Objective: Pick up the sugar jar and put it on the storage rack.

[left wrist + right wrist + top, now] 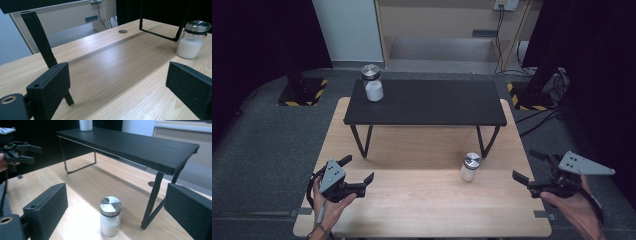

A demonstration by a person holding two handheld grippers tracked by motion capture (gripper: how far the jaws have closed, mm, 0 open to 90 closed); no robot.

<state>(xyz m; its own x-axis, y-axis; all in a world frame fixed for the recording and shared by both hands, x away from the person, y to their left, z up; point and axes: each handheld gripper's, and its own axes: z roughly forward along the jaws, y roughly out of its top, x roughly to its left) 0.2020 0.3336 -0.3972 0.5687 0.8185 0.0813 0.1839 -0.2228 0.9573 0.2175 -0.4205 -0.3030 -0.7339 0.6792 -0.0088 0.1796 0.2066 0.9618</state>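
Note:
Two small glass jars of white powder have silver lids. One jar stands on the wooden table by the black shelf's right leg. The other jar sits on the far left corner of the shelf. My left gripper hovers open over the table's front left, nothing between its jaws. My right gripper is open at the table's right edge, facing the nearer jar from a short way off. In the left gripper view that jar is far right.
The low black shelf stands on thin wire legs across the back half of the table. A cable hole is in the tabletop. Hazard-striped stands and cables lie on the grey floor beyond.

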